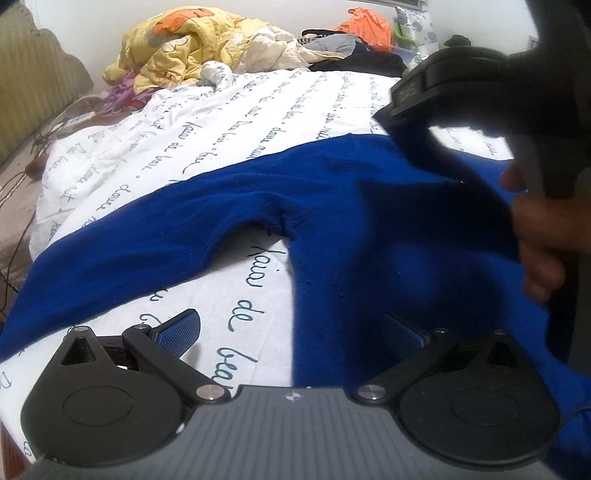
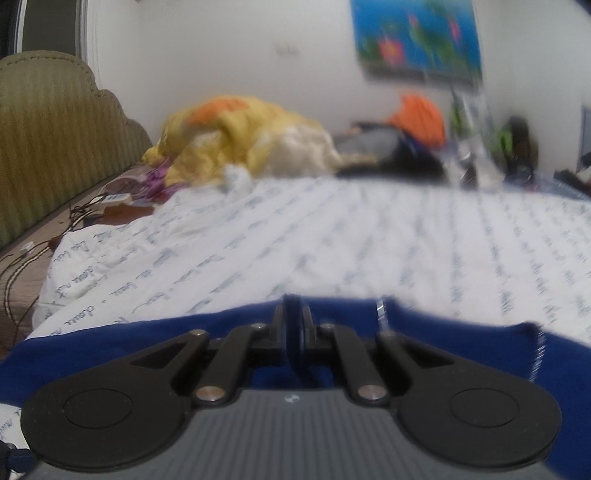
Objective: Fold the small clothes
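A pair of small blue trousers (image 1: 258, 206) lies spread on a white sheet with blue script (image 1: 207, 122); one leg runs to the left, the other toward me. My left gripper (image 1: 291, 332) is open just above the near leg and the sheet, holding nothing. My right gripper (image 2: 294, 314) is shut on an edge of the blue trousers (image 2: 110, 343). In the left wrist view the right gripper (image 1: 410, 96) holds that edge lifted at the upper right, and the cloth hangs from it in a fold.
A yellow and cream heap of bedding (image 1: 192, 48) lies at the far end of the bed, with dark clothes and an orange bag (image 1: 365, 26) beside it. A green headboard (image 2: 48, 129) stands on the left, with cables (image 2: 33, 251) on the wooden ledge.
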